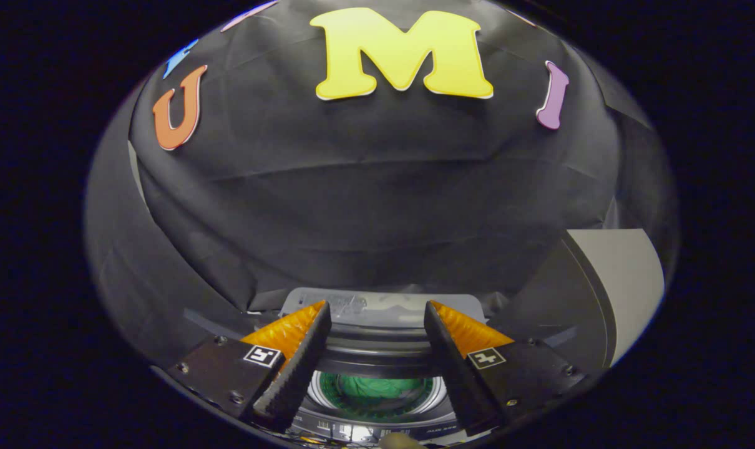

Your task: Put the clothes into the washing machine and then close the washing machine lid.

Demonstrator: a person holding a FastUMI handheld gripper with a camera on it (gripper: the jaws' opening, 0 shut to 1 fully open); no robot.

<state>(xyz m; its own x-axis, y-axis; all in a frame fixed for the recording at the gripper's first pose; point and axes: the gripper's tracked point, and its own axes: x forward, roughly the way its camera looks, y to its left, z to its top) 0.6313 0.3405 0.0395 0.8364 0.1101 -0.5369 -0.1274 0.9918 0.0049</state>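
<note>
I held the gripper (377, 321) above the washer (377, 415), its fingers spread wide with nothing between them. Through the gap between the fingers I saw down into the washer's round drum opening, and a green garment (377, 388) lay inside the drum. The washer's lid (608, 280) stood raised, to the right of the drum opening and beyond the right finger. Behind the washer, a pale control panel (380, 308) ran along its back edge, just past the fingertips, with the booth's black cloth (365, 187) rising behind it.
</note>
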